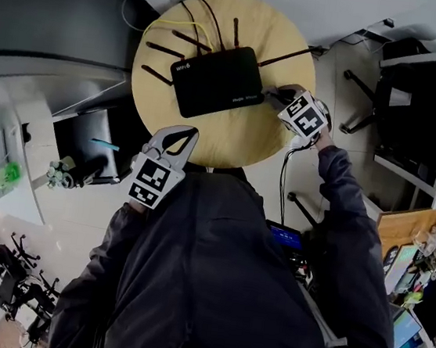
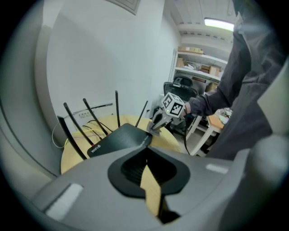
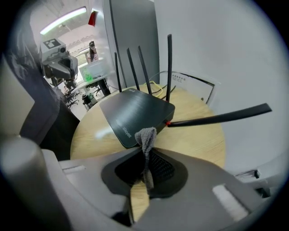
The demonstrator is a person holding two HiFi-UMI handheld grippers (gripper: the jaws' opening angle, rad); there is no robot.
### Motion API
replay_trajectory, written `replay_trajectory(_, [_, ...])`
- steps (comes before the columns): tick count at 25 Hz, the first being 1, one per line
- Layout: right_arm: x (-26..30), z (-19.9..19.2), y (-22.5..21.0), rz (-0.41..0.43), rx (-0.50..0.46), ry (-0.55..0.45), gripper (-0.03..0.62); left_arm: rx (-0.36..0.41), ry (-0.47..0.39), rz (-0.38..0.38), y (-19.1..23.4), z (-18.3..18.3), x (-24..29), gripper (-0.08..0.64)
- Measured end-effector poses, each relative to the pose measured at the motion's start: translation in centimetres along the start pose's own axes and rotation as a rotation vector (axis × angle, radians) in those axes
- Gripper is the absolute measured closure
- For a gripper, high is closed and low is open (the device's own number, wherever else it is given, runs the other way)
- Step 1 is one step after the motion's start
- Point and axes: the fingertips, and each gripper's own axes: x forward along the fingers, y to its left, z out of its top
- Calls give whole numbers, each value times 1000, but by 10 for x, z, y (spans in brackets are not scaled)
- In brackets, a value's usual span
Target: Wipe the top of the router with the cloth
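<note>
The router [image 1: 218, 80] lies flat on the round wooden tabletop [image 1: 238, 142]. Its long axis runs left to right across me, and its antennas fan out from the far edge and both ends. My right hand-held gripper [image 1: 278, 97] sits at the router's right end, and its jaws are pinched on a bunched grey cloth [image 3: 146, 135]. In the right gripper view the cloth's tip pokes out just over the router's near corner. I can't tell whether it is pressing on the lid or only hanging above it.

From that corner the whole dark top stretches away ahead and to my left. I judge the wipe has to run along that axis, right end toward left, staying short of the antennas at the back.

My left hand-held gripper [image 1: 189, 133] is at the near edge of the tabletop, well apart from the router. Its jaws are together on nothing, with only bare wood showing below their tips. The right one is plainly the nearer and is the one carrying the cloth, so the stroke falls to it.
</note>
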Motion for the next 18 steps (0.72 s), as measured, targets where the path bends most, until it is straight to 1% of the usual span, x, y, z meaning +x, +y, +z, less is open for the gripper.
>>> replay_trajectory(3, [-13, 16, 3, -30, 72, -74, 566, -16, -12, 21, 5, 0, -5, 560])
replay_trajectory(7, [-41, 44, 27, -17, 192, -208, 566, -43, -37, 45, 9, -1, -14, 560])
replay_trajectory(10, [-64, 64, 43, -10, 258, -285, 566, -68, -51, 59, 11, -3, -20, 560])
replay_trajectory(14, [-93, 87, 62, 25, 292, -372, 566, -83, -73, 59, 10, -3, -20, 560])
replay_trajectory(18, [-105, 105, 76, 44, 269, -410, 566, -78, -90, 50, 8, 1, -18, 560])
